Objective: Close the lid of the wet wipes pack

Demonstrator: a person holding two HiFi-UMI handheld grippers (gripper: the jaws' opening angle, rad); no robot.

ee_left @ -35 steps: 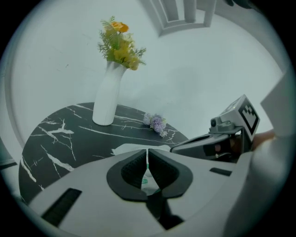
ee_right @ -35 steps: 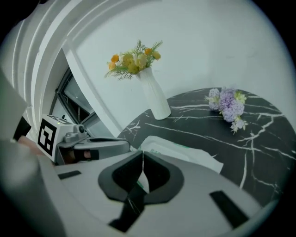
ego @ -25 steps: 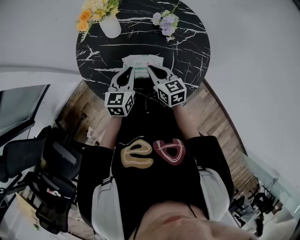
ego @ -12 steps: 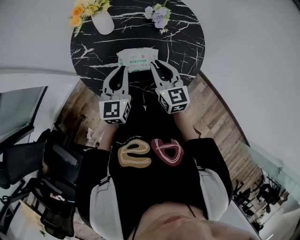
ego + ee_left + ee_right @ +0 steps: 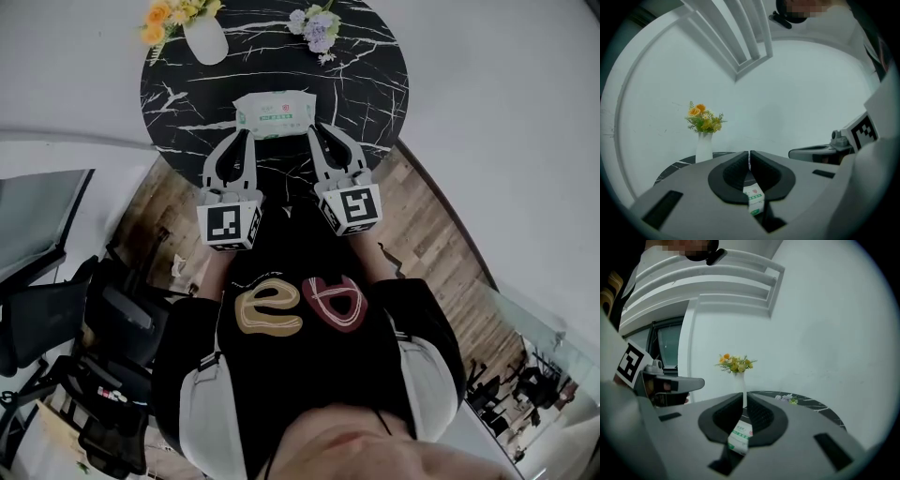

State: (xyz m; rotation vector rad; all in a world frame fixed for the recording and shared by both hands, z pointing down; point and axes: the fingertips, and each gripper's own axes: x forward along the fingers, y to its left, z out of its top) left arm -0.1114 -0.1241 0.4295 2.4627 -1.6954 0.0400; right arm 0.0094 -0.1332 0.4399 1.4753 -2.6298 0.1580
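At the far left of the round black table (image 5: 375,89) stands a white vase (image 5: 207,43) of orange and yellow flowers, well apart from the work. The left hand-held gripper (image 5: 246,137) reaches forward over the table's near edge. Its jaws are pressed together at the tips with nothing between them, and its own view shows only a strip of the pack through the slit below the tips. The wet wipes pack (image 5: 274,113) lies flat near the middle of the table, label up, just beyond both sets of tips. From above no flap stands up, so I judge the lid to be down and the task done or nearly so. The pack is too small here to be sure the lid is fully seated, so a last press may be all that is left. The right hand-held gripper (image 5: 315,132) mirrors the left, angled inward toward the pack's near right corner, jaws likewise closed and empty. Neither clearly touches the pack. A small bunch of purple flowers (image 5: 315,25) lies at the table's far side, to the right.
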